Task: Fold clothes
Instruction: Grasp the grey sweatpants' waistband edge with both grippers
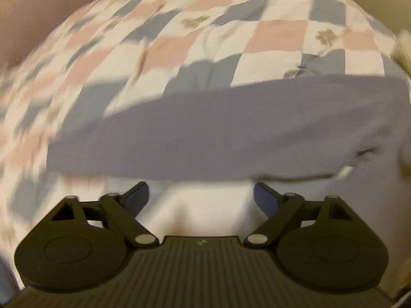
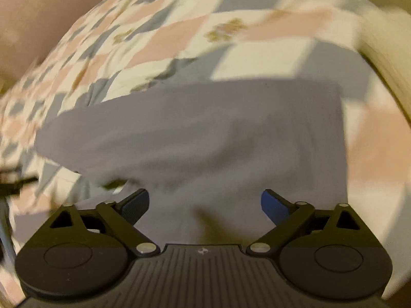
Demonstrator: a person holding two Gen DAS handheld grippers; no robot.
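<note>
A lavender-grey garment (image 1: 205, 131) lies flat on a checked bedspread (image 1: 179, 38); both views are blurred by motion. In the left wrist view my left gripper (image 1: 201, 197) stands open just short of the garment's near edge, over white fabric, with nothing between its blue pads (image 1: 137, 195). In the right wrist view the same garment (image 2: 195, 133) fills the middle. My right gripper (image 2: 204, 204) hangs open above the garment's near part, its blue pads (image 2: 273, 205) wide apart and holding nothing.
The bedspread (image 2: 154, 33) of pink, grey and white squares covers the bed all around the garment. A pale wall or headboard (image 2: 385, 59) borders the right side. A dark thin object (image 2: 12, 182) shows at the left edge of the right wrist view.
</note>
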